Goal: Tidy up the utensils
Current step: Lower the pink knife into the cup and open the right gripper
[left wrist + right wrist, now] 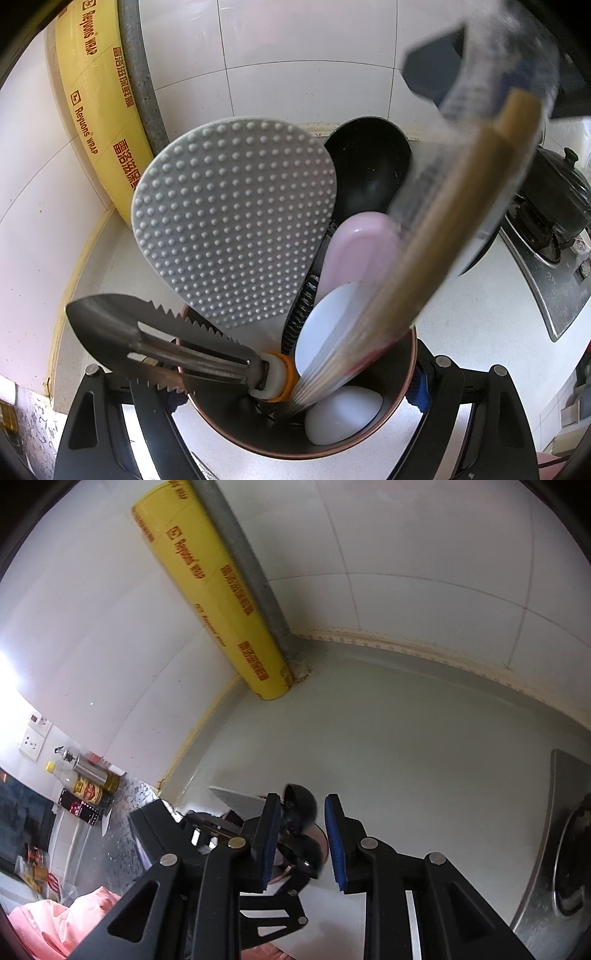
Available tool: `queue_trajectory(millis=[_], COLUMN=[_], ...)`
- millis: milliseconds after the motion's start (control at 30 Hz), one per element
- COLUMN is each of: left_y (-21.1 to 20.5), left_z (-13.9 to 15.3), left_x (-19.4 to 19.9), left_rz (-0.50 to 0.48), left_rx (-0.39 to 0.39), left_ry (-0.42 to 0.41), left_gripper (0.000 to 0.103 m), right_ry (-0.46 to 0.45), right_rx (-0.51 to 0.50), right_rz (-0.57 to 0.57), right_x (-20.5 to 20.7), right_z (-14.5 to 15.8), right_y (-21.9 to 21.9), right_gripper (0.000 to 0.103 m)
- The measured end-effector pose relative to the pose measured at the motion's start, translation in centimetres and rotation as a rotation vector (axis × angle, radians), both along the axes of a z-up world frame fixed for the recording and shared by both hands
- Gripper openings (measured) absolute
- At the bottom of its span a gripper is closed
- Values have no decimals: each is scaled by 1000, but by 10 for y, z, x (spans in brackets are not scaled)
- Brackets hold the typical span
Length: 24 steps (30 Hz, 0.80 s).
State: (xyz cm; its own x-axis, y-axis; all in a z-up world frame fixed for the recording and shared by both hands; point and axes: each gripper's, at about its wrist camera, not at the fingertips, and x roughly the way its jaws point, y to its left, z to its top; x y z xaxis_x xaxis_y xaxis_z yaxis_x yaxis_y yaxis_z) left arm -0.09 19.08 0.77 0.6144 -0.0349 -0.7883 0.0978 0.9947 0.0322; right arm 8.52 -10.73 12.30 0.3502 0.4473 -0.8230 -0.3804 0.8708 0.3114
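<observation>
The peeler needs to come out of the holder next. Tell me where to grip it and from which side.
Grip the peeler on its steel blade frame, near the white and orange collar, coming from above left. It leans out over the utensil holder rim there, clear of the dotted gray rice paddle; its handle is buried inside. Keep off the serrated edges.

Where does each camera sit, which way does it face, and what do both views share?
Left wrist: on the left gripper, looking down into the holder it clamps; its fingers show.
Right wrist: on the right gripper, facing the counter corner; its open, empty fingers show.
Shared: wrap roll, ladle.
</observation>
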Motion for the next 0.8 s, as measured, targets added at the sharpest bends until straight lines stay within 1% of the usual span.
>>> queue_trajectory(millis=[33,67,100,167,233,300,333,400,467,800], left_y=[0,0,0,1,1,1,1,2,2,1], left_z=[0,0,0,0,0,0,0,0,0,-2], left_x=[0,0,0,0,0,0,0,-1,-1,0], left_rz=[0,0,0,1,1,1,1,1,1,5], left_rx=[0,0,0,0,1,0,1,1,1,0], left_ry=[0,0,0,0,0,1,0,0,0,0], left_gripper=[89,89,89,89,89,89,89,89,89,89], right_ry=[6,11,13,10,16,15,11,2,-8,-93], right_rx=[-4,-8,-13,-23,-27,-22,-24,-28,-34,-67], right_rz=[-8,-18,-26,-39,-49,-63,-68,-71,-73,-88], right_x=[0,-1,-1,-4,-5,-7,-8,-11,-13,-26], right_z=[-3,-6,-8,-13,-17,-20,-21,-24,-25,-23], right_y=[-2,-4,-7,-12,-16,-21,-23,-26,-28,-37], right_gripper=[36,54,67,67,71,82,85,97,103,103])
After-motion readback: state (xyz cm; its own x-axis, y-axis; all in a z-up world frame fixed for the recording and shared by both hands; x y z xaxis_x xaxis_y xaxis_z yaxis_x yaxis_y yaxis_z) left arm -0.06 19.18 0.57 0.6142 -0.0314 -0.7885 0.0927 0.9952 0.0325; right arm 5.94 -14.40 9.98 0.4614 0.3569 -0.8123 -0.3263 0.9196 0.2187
